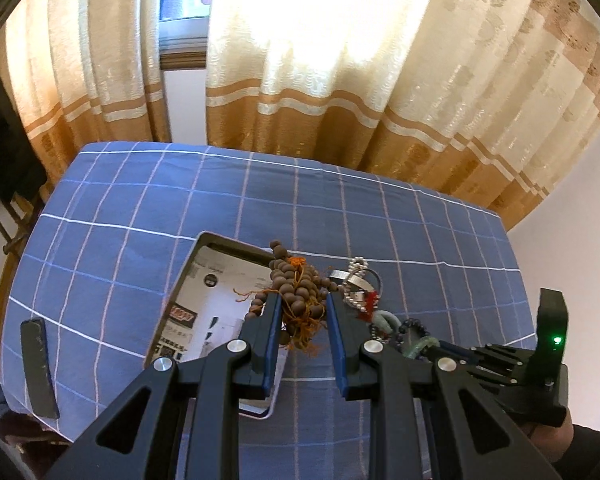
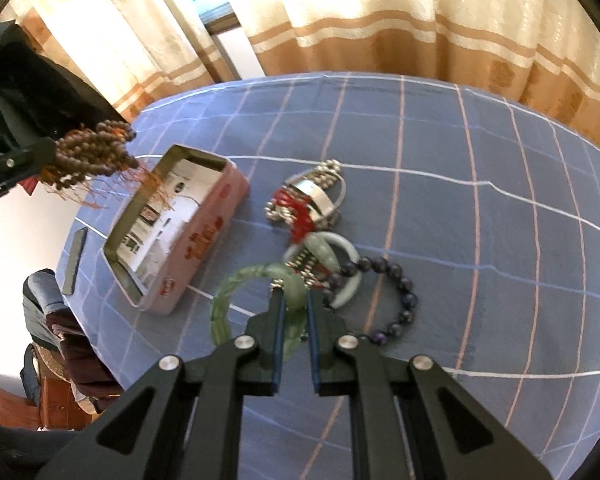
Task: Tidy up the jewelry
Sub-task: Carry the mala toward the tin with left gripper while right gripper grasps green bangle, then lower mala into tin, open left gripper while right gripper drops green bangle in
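Left hand-held gripper (image 1: 302, 308): pinching the bunched brown bead string (image 1: 296, 292), lifted clear of the table (image 1: 120, 208).
Tin box (image 2: 204, 232): open, just left of and beyond the left fingertips; best to bring the beads over its opening before letting go, so the orange tassel threads do not catch on the rim.
Right hand-held gripper (image 2: 294, 300): pressed onto a green jade bangle (image 2: 296, 288).
Jewelry pile (image 2: 316, 200): just beyond the right fingertips; lift slowly, since the bangle seems linked with its neighbours.
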### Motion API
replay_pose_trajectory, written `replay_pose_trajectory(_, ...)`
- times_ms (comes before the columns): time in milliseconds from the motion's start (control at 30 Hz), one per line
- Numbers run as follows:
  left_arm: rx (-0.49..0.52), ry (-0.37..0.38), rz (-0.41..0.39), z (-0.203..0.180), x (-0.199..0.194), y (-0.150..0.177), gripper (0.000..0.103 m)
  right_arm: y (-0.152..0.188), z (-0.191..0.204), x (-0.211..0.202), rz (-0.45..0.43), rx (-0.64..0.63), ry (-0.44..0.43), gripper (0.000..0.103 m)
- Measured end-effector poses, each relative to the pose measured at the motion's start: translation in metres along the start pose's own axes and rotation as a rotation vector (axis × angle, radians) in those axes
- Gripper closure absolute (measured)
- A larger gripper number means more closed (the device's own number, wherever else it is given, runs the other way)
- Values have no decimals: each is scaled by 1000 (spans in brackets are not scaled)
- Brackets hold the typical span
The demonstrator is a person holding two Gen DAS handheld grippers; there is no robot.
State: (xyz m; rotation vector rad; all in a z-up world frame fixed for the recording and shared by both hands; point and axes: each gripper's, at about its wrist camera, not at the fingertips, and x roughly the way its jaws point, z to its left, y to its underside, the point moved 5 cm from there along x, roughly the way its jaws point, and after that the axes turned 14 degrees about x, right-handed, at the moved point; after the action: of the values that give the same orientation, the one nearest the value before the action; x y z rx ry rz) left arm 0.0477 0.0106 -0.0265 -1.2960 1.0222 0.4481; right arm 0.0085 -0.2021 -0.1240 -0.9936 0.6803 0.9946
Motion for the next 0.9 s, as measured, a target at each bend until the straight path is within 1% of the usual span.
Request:
replay_pose_trajectory(200,-22,-35,34,20,5,13,81,-2,19,4,2,-29,4,90)
replay_pose_trajectory(300,-31,-39,49,27,9,18,81,-5,28,5,1,-47,0,90)
replay_pose_trajectory(467,-16,-60,74,36,15,28,81,-10,46,9,1,-81,-5,90)
replay_pose_trajectory(900,-14,-44,138,54,35,44,81,-35,82,25,-4,-134,-18,90)
